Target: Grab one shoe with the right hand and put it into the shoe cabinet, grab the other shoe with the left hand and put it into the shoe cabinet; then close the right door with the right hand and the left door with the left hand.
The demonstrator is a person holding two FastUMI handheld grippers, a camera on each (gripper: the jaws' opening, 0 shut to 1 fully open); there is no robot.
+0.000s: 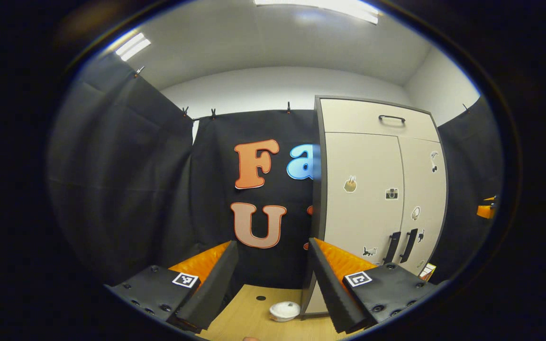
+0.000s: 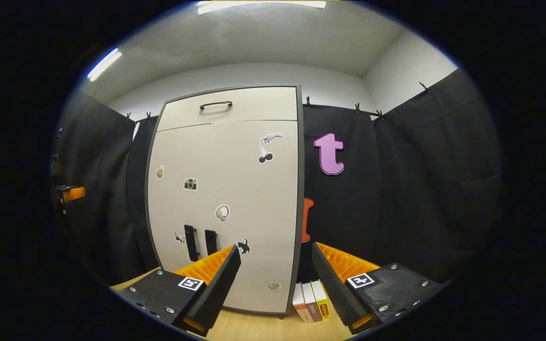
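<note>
The shoe cabinet stands to the right in the left gripper view, beige with a dark frame and stickers. Both of its doors are shut, and their two black handles sit side by side low down. In the right gripper view the shoe cabinet faces me at centre left, its door handles just above my left finger. My left gripper is open with nothing between its fingers, held back from the cabinet. My right gripper is open too, and nothing is in it. The other gripper appears small at the far left edge.
A small white round object lies on the wooden surface left of the cabinet's foot. Three books stand against the cabinet's right side. Black cloth walls close the booth behind and on both sides.
</note>
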